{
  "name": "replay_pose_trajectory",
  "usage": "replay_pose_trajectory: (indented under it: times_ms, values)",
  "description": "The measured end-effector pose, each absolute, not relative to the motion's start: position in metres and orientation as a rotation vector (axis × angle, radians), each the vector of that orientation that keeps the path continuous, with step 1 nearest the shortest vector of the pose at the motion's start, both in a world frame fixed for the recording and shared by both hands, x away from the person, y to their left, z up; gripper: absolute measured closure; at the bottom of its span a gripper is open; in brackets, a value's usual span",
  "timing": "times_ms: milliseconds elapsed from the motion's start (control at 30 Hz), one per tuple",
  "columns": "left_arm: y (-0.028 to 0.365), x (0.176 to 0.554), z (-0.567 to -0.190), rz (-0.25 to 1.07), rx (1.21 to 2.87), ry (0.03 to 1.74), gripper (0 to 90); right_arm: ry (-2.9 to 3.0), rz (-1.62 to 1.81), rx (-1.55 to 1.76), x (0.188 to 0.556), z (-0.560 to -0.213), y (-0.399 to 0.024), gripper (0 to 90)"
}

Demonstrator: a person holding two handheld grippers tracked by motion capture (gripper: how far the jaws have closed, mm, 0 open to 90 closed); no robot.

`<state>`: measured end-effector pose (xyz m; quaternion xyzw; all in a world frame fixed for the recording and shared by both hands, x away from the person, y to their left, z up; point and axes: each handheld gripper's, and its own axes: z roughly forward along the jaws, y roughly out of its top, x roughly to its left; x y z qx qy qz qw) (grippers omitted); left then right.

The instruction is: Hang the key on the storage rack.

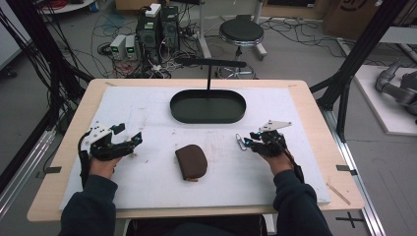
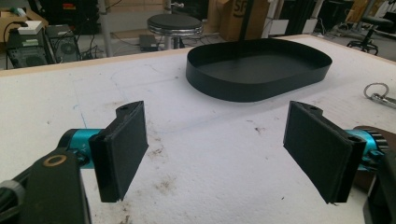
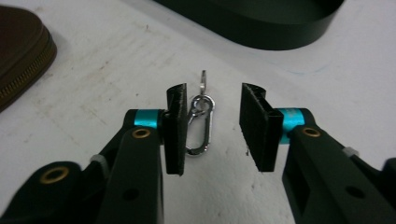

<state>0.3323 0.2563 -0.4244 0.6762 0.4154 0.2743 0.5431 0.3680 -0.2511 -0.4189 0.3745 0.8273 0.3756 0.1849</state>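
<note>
High view: my left gripper (image 1: 134, 142) sits at abt 9 o'clock on the white foam-topped table (image 1: 147, 108), my right gripper (image 1: 249, 143) at 3 o'clock w/ the small silver metal carabiner clip (image 1: 240, 141) just off its tips, brown oval zip pouch (image 1: 191, 162) near centre, black oval metal tray (image 1: 208, 105) at 12. Left gripper view: jaws spread wide over bare tabletop, nothing between, tray (image 2: 257, 67) at 1 o'clock. Right gripper view: jaws part-closed w/ the clip (image 3: 200, 123) lying flat between them, close against the left pad, right pad apart from it, not pinched; pouch (image 3: 21, 51) at 10 o'clock.
</note>
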Motion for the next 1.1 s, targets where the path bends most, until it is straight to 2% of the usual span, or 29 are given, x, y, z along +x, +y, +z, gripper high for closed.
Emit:
replay_pose_trajectory:
  times_ms: [133,400,600,833,1100]
  values:
    - [0.256,0.333,-0.425,0.643,1.607,0.986,21.7,2.411,0.967,1.045,0.385,-0.422,-0.234,72.7]
    - [0.256,0.334,-0.426,0.64,1.615,0.993,21.8,2.452,0.902,1.051,0.396,-0.428,-0.224,75.8]
    - [0.256,0.334,-0.426,0.64,1.613,0.995,21.9,2.483,0.884,1.042,0.399,-0.431,-0.225,88.0]
    - [0.256,0.335,-0.427,0.642,1.618,1.006,22.0,2.483,0.859,1.038,0.398,-0.429,-0.225,89.5]
    - [0.257,0.335,-0.427,0.64,1.616,1.009,22.2,2.421,0.988,0.986,0.393,-0.408,-0.224,89.9]
